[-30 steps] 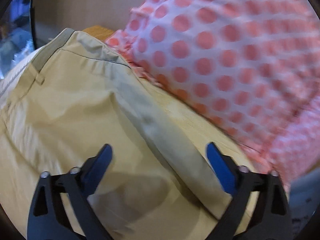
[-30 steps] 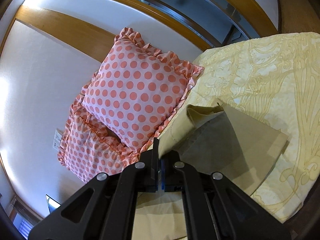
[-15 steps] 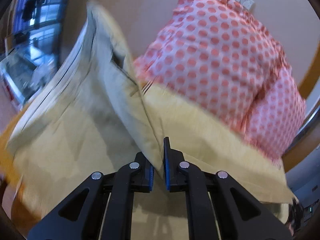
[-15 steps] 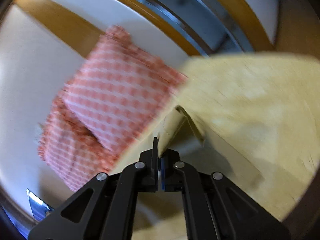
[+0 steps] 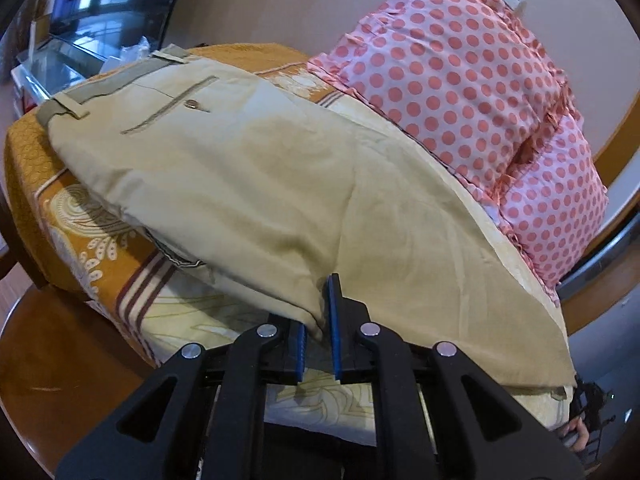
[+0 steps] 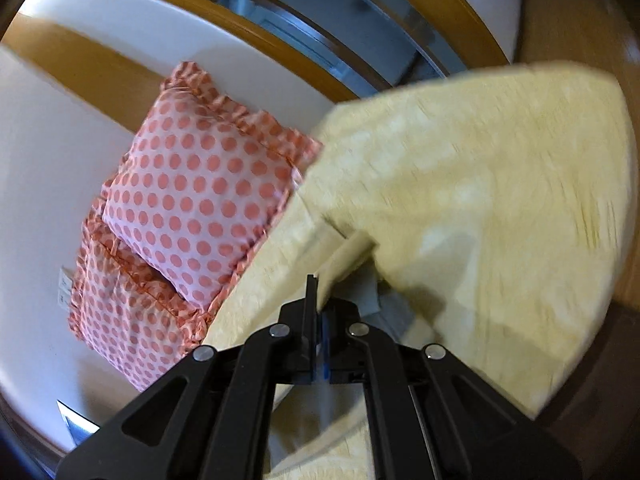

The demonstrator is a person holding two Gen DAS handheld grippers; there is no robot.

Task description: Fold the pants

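Khaki pants (image 5: 280, 184) lie across the bed, waistband with belt loops at the far left, a buttoned back pocket facing up. My left gripper (image 5: 318, 320) is shut on the near edge of the pants, cloth pinched between its blue pads. In the right wrist view my right gripper (image 6: 318, 304) is shut on a khaki strip of the pants (image 6: 344, 256) that runs up and right from its fingertips. That view is blurred.
Two pink pillows with coral dots (image 5: 460, 80) lean on the wall behind the pants; they also show in the right wrist view (image 6: 200, 192). The bed has a yellow patterned cover (image 6: 500, 220) and an orange spread (image 5: 80, 220). Wooden floor (image 5: 52, 360) lies left.
The left gripper was open over the pants one second ago, then shut on the edge and pulled back. The pants now lie flatter. The right gripper stayed shut on the cloth while moving.
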